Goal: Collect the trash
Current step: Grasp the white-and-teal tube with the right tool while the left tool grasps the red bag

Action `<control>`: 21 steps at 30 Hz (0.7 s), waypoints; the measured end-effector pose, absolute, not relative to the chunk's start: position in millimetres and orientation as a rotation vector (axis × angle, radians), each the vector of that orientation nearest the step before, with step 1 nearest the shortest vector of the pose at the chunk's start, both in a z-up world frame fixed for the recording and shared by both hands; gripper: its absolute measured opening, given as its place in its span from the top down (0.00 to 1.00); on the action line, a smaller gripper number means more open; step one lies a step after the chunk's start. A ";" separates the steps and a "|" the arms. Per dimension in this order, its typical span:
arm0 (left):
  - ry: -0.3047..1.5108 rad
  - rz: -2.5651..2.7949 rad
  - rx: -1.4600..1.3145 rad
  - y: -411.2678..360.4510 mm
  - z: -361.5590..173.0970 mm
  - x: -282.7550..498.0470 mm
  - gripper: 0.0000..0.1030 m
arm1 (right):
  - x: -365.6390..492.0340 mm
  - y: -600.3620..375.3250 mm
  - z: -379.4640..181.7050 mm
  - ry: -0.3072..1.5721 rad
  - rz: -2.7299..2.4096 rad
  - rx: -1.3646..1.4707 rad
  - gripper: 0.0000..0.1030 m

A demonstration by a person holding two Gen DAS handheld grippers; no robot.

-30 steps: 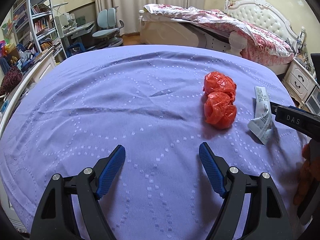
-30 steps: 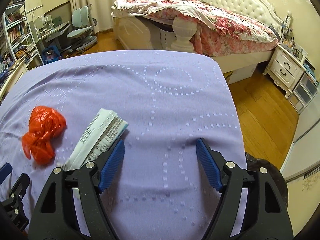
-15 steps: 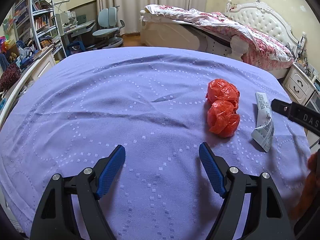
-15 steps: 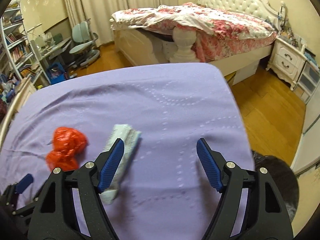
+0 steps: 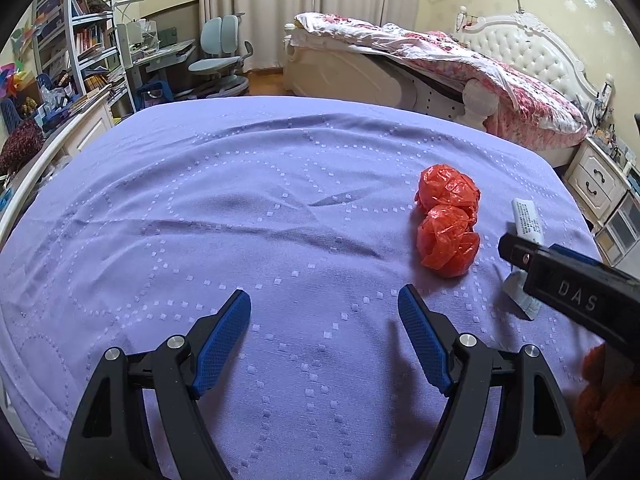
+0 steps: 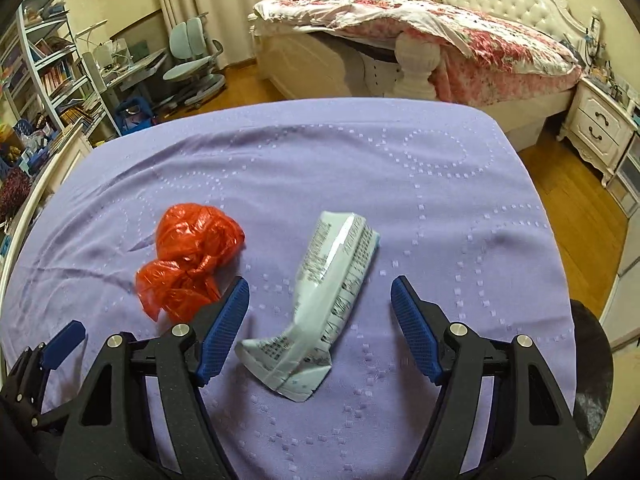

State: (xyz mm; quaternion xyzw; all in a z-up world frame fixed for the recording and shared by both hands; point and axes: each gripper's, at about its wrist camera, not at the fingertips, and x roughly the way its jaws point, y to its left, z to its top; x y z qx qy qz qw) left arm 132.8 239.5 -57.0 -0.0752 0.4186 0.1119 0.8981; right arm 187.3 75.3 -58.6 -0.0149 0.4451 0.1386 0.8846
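Note:
A crumpled red plastic bag (image 6: 188, 256) and a pale printed wrapper (image 6: 324, 304) lie on the purple bedspread (image 6: 360, 168). My right gripper (image 6: 320, 316) is open, its jaws standing either side of the wrapper's near half, just above it. My left gripper (image 5: 324, 328) is open and empty over bare bedspread, with the red bag (image 5: 448, 224) ahead to its right. In the left wrist view the wrapper (image 5: 528, 224) is partly hidden behind the right gripper's finger (image 5: 568, 280).
A dark trash bag (image 6: 592, 360) shows past the bed's right edge, above wooden floor. A white bed with floral bedding (image 6: 440, 28) stands beyond, a nightstand (image 6: 600, 128) to its right, bookshelves and a desk chair (image 6: 192, 60) at the left.
My right gripper has swung left and down over the wrapper, which now lies between its jaws. My left gripper has drifted slightly, staying open.

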 end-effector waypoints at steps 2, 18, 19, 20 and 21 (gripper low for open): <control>0.866 0.224 -0.153 239.0 -56.9 132.9 0.26 | 183.0 71.7 -58.7 0.915 0.285 -0.054 0.45; 0.843 0.133 -0.110 210.0 -52.6 149.0 0.23 | 188.8 31.0 -61.3 0.888 0.282 -0.030 0.71; 0.842 0.127 -0.103 206.6 -52.5 151.7 0.23 | 190.0 28.7 -61.1 0.888 0.283 -0.027 0.71; 0.842 0.125 -0.096 204.3 -52.5 153.5 0.23 | 190.8 25.8 -61.0 0.888 0.283 -0.024 0.71; 0.843 0.124 -0.088 201.6 -52.6 156.3 0.23 | 191.4 23.7 -61.1 0.888 0.287 -0.019 0.71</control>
